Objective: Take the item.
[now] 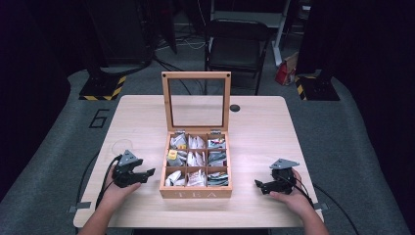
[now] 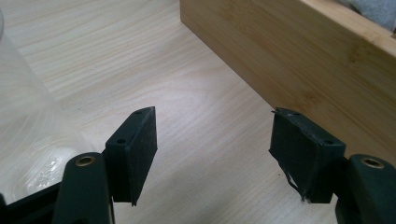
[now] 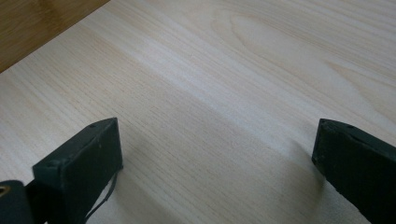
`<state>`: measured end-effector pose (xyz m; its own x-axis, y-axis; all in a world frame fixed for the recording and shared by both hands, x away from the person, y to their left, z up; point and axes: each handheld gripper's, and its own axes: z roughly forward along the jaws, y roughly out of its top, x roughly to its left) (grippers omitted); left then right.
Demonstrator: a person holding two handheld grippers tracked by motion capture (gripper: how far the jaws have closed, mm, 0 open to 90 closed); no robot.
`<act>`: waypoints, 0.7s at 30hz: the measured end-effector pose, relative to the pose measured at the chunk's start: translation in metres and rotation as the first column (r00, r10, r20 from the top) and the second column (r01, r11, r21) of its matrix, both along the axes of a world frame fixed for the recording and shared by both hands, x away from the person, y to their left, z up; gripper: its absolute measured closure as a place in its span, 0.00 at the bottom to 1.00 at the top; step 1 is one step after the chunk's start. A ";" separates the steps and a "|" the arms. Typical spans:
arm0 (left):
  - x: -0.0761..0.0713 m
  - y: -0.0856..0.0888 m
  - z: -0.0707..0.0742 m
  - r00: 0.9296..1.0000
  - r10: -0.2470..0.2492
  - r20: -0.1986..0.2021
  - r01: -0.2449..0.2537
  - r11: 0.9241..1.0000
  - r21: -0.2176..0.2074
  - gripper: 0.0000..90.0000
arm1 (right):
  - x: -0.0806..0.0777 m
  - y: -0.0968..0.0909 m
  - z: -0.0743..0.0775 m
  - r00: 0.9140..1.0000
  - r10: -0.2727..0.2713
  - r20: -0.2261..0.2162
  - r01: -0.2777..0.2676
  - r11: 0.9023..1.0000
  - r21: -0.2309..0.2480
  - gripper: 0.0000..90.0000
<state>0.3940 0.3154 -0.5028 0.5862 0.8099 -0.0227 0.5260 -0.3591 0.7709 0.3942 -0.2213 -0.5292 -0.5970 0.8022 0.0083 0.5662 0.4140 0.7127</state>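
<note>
1. Centrally placed on the light wooden counter: a wooden tea box marked "TEA" on its front wall, lid standing upright at the back, with a clear pane in a wooden frame.
2. Split into nine compartments, three rows of three, each holding tea bags in white, grey and dark wrappers; one yellow packet in the middle row's left cell.
3. Held just left of the box by the left hand: left tool, jaws apart and pointing toward the box's left wall, nothing between them.
4. Seen from the left gripper view: left tool low over bare counter, box's side wall close ahead on the right; a clear, glassy shape at the left edge, too blurred to identify.
5. Held well right of the box by the right hand: right tool, jaws spread wide, pointing left toward the box, nothing gripped.
6. Seen from the right gripper view: right tool over bare wood grain, a darker strip of the box in the upper left corner.
7. Beyond the counter: a black folding chair on grey floor, a small dark disc near the counter's far edge.
</note>
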 end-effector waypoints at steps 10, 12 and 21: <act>-0.001 0.005 0.007 1.000 -0.002 -0.011 0.002 1.000 -0.006 0.44 | 0.000 0.000 0.000 1.000 0.000 0.000 0.000 1.000 0.000 0.01; -0.003 0.004 0.009 1.000 0.011 -0.026 -0.012 0.999 -0.037 0.44 | 0.000 0.000 0.000 1.000 -0.001 0.002 0.001 1.000 0.000 0.01; -0.002 -0.004 0.029 1.000 -0.016 0.010 0.017 0.997 -0.075 0.47 | 0.000 0.000 0.000 1.000 0.000 0.000 0.000 1.000 -0.001 0.01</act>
